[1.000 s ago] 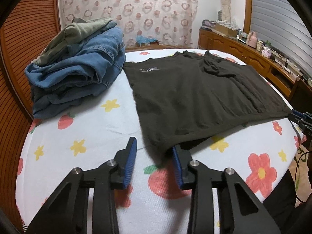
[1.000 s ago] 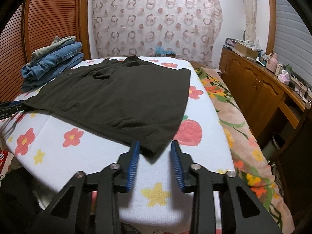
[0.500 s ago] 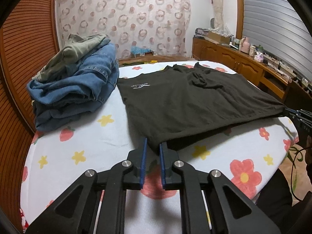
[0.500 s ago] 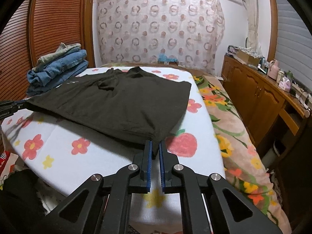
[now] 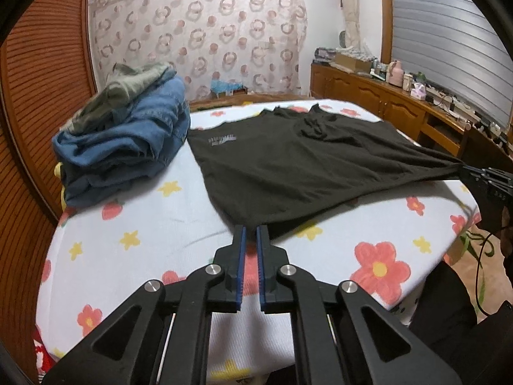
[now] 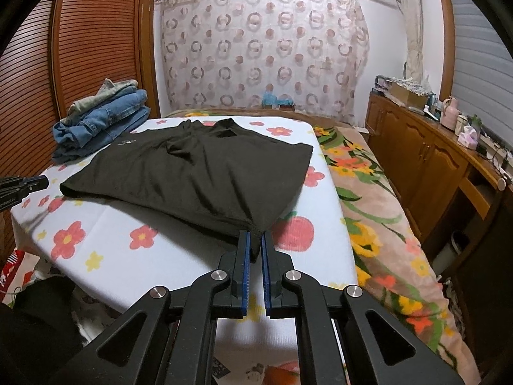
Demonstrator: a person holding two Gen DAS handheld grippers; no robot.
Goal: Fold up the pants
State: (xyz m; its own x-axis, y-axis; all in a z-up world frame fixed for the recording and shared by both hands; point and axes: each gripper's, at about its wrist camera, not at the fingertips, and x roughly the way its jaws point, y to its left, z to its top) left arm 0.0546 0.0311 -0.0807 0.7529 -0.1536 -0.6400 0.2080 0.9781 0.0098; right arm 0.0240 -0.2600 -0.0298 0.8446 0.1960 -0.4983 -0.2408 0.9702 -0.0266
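The pants (image 5: pixel 288 166) lie dark and flat on a white flower-print sheet (image 5: pixel 128 250) over a bed, in a room with a ring-patterned curtain (image 6: pixel 263 54), slatted wooden doors and a wooden cabinet (image 6: pixel 426 160). Their long axis runs crosswise, from the left claw (image 5: pixel 251 229) to the right claw (image 6: pixel 255 235), each clamped on a near corner. Folded jeans (image 5: pixel 128 141) are stacked beside them.

- A stack of folded jeans (image 5: pixel 125 147) lies at the far left of the flowered sheet (image 5: pixel 134 250).
- A patterned curtain (image 6: pixel 263 54) hangs on the far wall.
- A wooden cabinet (image 6: pixel 426 160) with bottles on top lines the right side.
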